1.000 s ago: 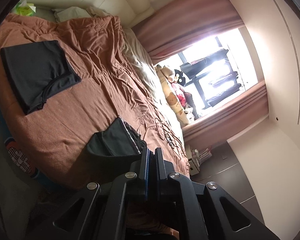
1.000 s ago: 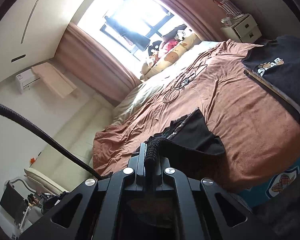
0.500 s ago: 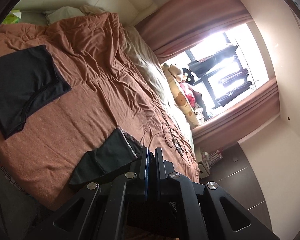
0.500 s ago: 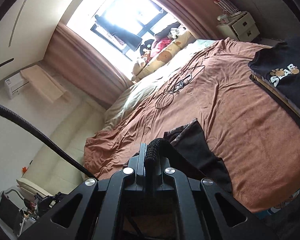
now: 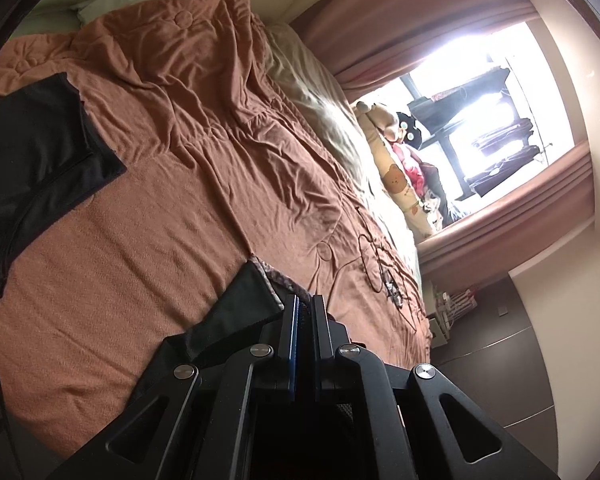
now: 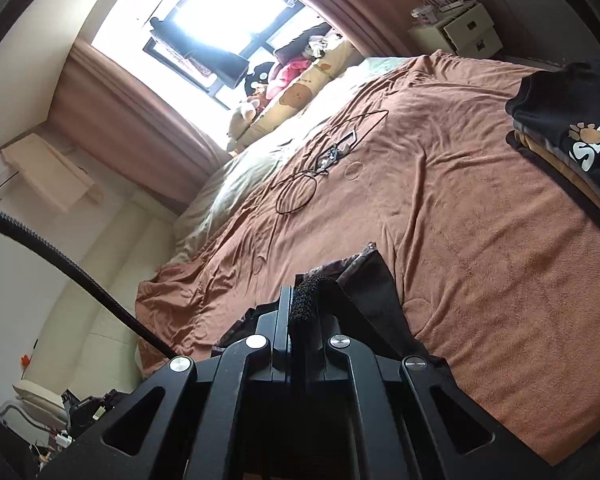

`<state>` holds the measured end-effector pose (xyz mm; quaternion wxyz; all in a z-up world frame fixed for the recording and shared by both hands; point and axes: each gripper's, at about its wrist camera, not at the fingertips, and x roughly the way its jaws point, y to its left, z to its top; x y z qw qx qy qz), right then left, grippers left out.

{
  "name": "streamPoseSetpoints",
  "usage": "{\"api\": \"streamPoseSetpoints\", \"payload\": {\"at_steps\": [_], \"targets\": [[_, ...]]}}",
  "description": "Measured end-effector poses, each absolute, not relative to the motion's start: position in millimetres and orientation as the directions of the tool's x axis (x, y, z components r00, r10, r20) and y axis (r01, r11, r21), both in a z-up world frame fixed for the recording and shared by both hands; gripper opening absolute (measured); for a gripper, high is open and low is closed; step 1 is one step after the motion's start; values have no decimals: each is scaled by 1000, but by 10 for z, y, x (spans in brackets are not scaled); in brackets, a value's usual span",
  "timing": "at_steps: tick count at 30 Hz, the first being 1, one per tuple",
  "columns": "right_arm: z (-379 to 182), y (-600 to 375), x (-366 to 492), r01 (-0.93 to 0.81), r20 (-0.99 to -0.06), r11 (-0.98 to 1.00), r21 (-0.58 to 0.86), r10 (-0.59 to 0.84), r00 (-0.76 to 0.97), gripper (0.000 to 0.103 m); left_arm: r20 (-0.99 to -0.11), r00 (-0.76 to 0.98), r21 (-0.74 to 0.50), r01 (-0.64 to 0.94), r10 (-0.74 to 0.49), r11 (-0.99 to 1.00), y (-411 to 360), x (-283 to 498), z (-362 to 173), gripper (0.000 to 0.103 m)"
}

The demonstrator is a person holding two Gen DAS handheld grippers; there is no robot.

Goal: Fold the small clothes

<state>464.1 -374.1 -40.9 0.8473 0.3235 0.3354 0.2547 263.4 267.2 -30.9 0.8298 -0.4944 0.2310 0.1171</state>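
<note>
Bed with rumpled brown blanket (image 5: 204, 184), small dark garment (image 5: 240, 312), black folded clothes (image 5: 32, 160), printed black shirt (image 6: 572, 120), looped cable (image 6: 300, 196)

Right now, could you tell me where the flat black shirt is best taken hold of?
Probably take the shirt by its pointed corner, which juts flat onto bare blanket; come in low from that open side. The left gripper must drop the garment first.

One bed (image 5: 188, 216) carried everything. Two hand-held grippers showed, a left (image 5: 302, 312) and a right (image 6: 303, 300). Between them was one small dark garment (image 5: 240, 308). One folded black garment (image 5: 32, 152) lay at one edge, one stack of folded clothes (image 6: 572, 136) at the opposite edge. One cable (image 6: 300, 192) lay near the far edge.
</note>
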Motion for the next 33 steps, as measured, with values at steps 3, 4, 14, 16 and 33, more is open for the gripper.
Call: {"api": "streamPoseSetpoints", "payload": {"at_steps": [3, 4, 14, 16, 33], "targets": [[-455, -3657, 4805, -188, -428, 671, 717, 637, 641, 0, -526, 849, -755, -441, -47, 485, 2734, 2870, -437, 5], [-467, -3637, 4850, -182, -436, 675, 715, 634, 639, 0, -536, 843, -749, -448, -48, 487, 2744, 2947, -477, 5], [-625, -3323, 5305, -135, -522, 722, 679, 603, 603, 0, -617, 785, -705, -521, -53, 481, 2934, 3537, -964, 5], [-661, -3251, 5408, -126, -536, 729, 673, 598, 596, 0, -628, 777, -696, -533, -47, 480, 2969, 3618, -1034, 5], [-866, -2808, 5914, -54, -661, 796, 603, 536, 525, 3, -715, 694, -624, -581, -82, 523, 3077, 4209, -1492, 6]]}}
